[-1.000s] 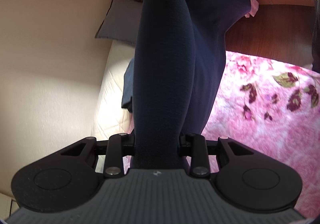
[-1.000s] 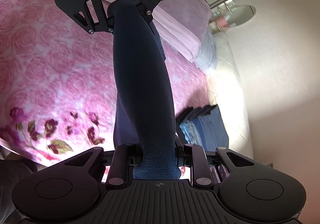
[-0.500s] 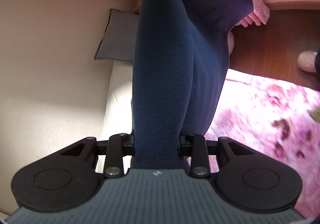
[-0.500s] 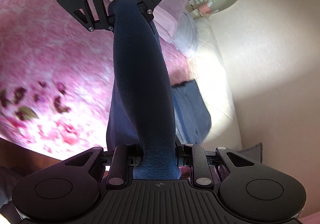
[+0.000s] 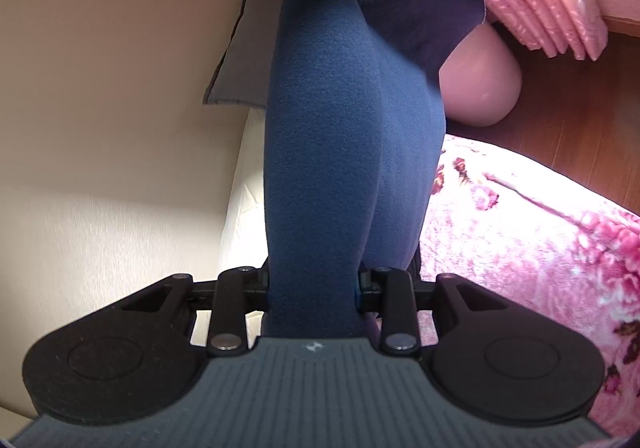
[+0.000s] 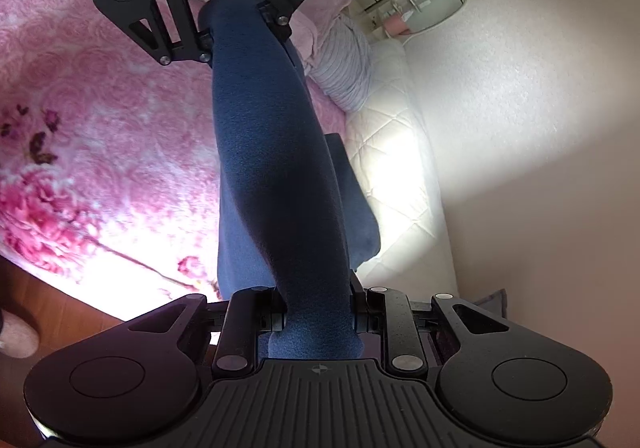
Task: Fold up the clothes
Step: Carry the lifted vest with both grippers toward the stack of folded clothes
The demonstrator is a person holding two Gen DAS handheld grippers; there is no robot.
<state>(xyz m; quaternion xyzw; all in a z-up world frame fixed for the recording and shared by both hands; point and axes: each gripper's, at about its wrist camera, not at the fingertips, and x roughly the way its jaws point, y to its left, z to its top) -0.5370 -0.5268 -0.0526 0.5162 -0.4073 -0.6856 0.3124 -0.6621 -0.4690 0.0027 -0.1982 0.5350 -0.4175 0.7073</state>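
Over a bed with a pink floral blanket [image 6: 100,168], the left gripper [image 5: 314,288] and right gripper [image 6: 318,312] each clamp an end of the navy fleece garment [image 5: 332,168], stretched taut between them in midair.

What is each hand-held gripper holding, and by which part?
Both clamp the same dark blue fleece garment: the left hand-held gripper and the right hand-held gripper each grip one end of its stretched upper edge.

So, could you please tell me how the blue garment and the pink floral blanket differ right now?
The blue garment is plain and dark; the floral blanket is pink and patterned. The garment is stretched between the left gripper and right gripper, while the blanket lies spread on the bed. Both look fleecy.
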